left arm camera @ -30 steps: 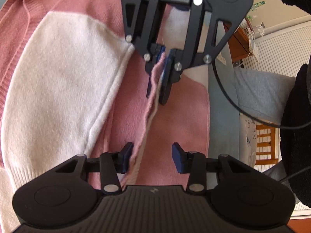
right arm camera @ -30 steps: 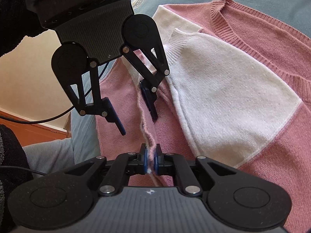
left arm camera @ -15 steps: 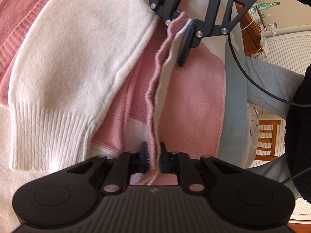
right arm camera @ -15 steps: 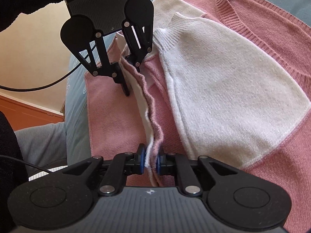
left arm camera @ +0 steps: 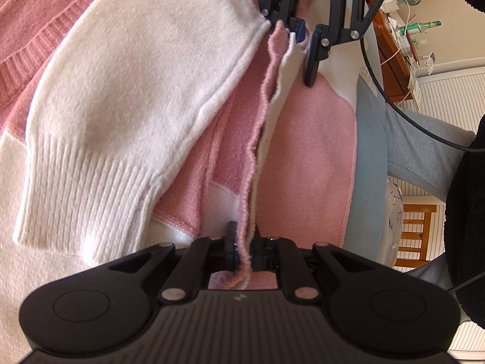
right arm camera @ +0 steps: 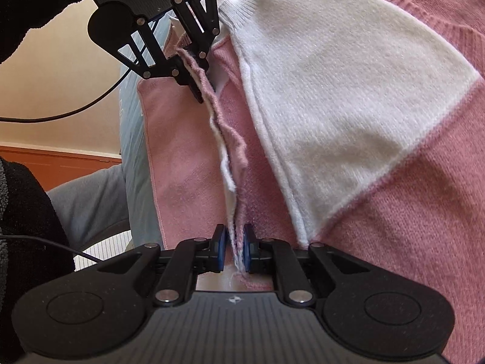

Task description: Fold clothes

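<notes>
A blue-grey padded surface (left arm camera: 371,139), possibly a bed or a cushion (too little of it is showing to be sure), is carrying the clothing. A pink and white knitted sweater (left arm camera: 306,139) is lying directly on it, spreading across nearly all of both views. Only a narrow strip of the surface is showing beside the sweater's straight pink edge (right arm camera: 133,139), and faint pale printing is showing on that strip.
</notes>
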`<state>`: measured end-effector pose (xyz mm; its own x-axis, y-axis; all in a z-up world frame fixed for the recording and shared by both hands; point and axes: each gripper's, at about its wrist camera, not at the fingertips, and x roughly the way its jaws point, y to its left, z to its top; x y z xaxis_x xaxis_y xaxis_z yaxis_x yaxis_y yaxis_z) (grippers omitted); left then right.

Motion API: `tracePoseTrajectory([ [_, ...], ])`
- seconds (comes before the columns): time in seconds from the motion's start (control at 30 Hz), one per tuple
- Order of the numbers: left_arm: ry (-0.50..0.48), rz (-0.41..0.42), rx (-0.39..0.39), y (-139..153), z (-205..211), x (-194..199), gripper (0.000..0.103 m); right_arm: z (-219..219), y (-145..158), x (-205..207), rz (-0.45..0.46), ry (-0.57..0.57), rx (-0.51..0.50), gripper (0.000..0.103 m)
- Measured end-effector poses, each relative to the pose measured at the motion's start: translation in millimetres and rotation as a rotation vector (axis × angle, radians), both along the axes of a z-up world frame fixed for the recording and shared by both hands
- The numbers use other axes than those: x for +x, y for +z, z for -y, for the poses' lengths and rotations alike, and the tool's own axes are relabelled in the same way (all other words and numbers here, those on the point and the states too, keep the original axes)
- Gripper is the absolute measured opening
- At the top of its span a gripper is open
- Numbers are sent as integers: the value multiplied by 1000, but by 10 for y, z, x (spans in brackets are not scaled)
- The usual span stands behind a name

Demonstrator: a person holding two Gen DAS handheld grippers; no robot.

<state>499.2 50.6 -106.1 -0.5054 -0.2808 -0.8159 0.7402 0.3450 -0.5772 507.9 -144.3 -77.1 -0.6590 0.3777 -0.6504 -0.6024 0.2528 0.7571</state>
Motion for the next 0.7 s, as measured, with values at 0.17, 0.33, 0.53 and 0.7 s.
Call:
tracePoseTrajectory([
  [0.17,-32,57,28,40,90,-193,9,-158,64,-77,59,46,0,5],
  [0.33,-1,118,56,130,75,-376,9,-132,252,-284,194,19,-13,4],
  [0.53,93,166,82,293,3,-593,4,-120,308,-465,300,-34,-67,6],
  [0.7,104,208,80,614,-39,-735,3,-133,567,-453,360,-31,-83,6],
])
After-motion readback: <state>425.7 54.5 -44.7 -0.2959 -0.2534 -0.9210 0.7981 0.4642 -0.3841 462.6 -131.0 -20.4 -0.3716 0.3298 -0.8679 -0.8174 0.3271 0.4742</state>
